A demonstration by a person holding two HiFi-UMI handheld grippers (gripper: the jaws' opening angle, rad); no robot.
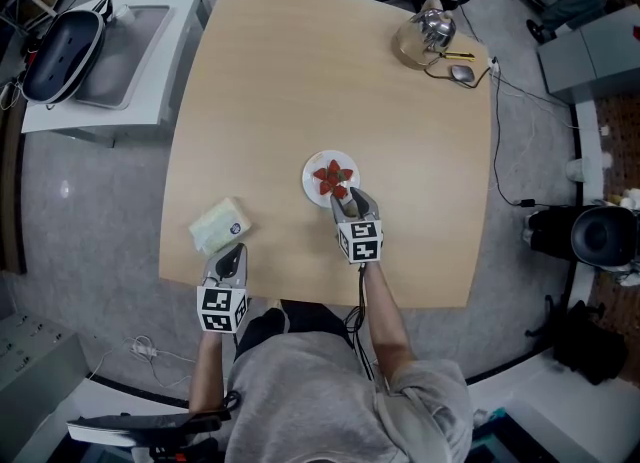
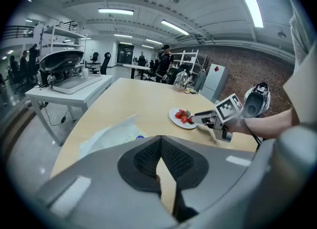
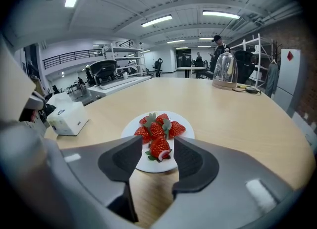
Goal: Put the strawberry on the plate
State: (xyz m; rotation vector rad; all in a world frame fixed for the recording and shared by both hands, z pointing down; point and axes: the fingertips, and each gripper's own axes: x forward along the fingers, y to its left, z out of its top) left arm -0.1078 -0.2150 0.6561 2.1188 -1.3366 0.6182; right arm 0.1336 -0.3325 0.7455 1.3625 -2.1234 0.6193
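Right gripper (image 3: pixel 157 144) is standing released, its jaws spread clear of the strawberry (image 3: pixel 160 149), which is lying between them on the near edge of the white plate (image 3: pixel 154 164), just below four other strawberries. Seen from this gripper, the berry is sitting dead ahead at 12 o'clock, so any withdrawal would likely be running straight back toward 6 o'clock. Left gripper (image 1: pixel 231 249) is resting clenched and empty, well apart at the plate's 8 o'clock.

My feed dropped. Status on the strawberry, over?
Left tongs shut, empty. Right tongs open, astride strawberry lying on plate. Nothing in the way.
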